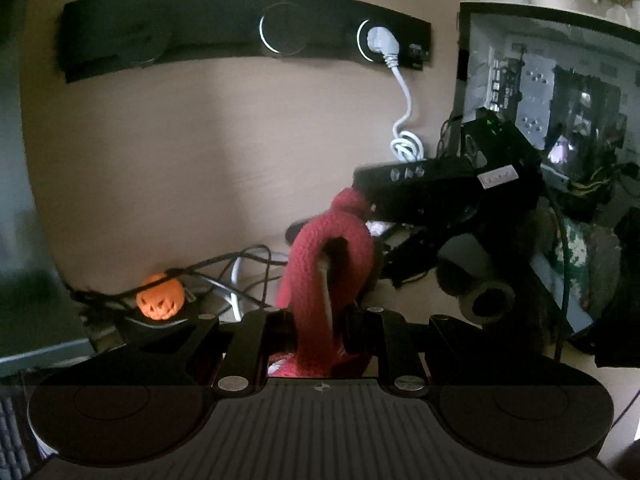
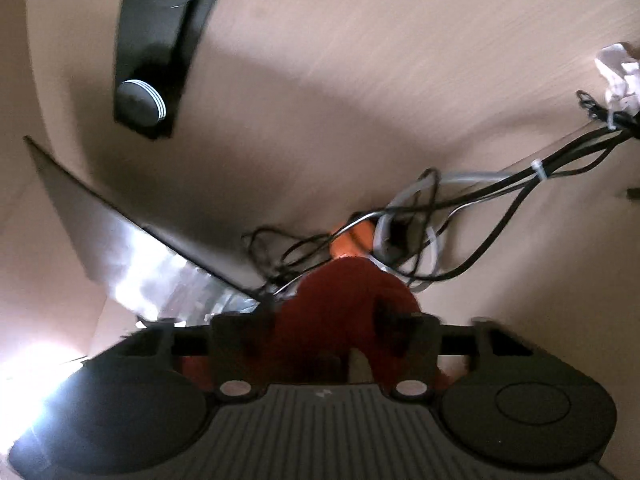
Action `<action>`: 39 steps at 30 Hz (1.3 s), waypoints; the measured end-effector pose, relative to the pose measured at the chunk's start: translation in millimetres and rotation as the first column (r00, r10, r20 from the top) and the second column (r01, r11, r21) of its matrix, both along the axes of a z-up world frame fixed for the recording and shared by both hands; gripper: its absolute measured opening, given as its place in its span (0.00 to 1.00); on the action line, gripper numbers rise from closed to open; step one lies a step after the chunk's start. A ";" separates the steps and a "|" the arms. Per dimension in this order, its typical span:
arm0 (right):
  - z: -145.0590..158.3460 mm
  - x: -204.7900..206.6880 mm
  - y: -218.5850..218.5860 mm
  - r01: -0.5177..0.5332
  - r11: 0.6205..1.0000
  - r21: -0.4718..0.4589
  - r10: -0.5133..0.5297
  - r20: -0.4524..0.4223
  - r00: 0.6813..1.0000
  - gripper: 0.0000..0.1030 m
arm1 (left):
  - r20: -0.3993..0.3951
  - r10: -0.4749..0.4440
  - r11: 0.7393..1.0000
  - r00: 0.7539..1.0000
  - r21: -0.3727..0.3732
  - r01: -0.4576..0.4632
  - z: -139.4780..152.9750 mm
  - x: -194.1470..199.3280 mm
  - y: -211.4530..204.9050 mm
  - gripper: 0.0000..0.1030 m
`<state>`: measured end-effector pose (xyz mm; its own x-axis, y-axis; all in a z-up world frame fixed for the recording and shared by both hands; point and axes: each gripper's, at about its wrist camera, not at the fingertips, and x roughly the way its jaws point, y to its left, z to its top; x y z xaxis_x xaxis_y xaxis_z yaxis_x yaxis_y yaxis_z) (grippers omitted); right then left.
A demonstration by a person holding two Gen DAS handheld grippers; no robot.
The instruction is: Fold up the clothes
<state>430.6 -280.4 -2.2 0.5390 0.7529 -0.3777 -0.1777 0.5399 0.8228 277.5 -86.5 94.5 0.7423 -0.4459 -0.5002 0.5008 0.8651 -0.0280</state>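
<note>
We hold a red knitted garment (image 1: pixel 320 264) off the desk (image 1: pixel 180 168), left tongs (image 1: pixel 316 320) clamped on one end, right tongs (image 2: pixel 324 328) pinching the other. Risk: it could snag the tangled cables (image 1: pixel 224 276) behind.

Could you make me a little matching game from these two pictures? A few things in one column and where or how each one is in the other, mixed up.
Things:
1. red knitted cloth
2. orange pumpkin toy
3. white plug
4. left claw

States:
A. stuck in a socket on the black wall strip
B. shut on the cloth
C. hanging in a loop between two claws
D. sitting among tangled cables on the desk

Pairs: 1-C, 2-D, 3-A, 4-B
</note>
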 end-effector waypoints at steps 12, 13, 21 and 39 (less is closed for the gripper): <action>38.7 -184.3 31.0 -0.028 0.963 -0.268 0.046 0.061 0.997 0.41 | -0.017 -0.206 0.978 0.978 0.029 0.207 5.7 -122.6 47.1 0.37; 29.3 -197.9 36.6 -0.037 0.950 -0.310 0.053 0.042 0.998 0.42 | -0.046 -0.214 0.976 0.976 0.039 0.216 -2.8 -131.3 49.6 0.47; -2.9 -255.0 73.3 0.005 0.876 -0.483 0.020 0.046 0.999 0.42 | -0.254 -0.208 0.974 0.944 -0.137 0.178 -38.2 -169.7 88.6 0.91; 46.0 -182.0 78.6 0.156 0.832 -0.533 -0.029 0.239 0.971 0.50 | -0.529 0.117 0.857 0.841 -0.374 -0.354 -76.8 -130.1 97.1 0.81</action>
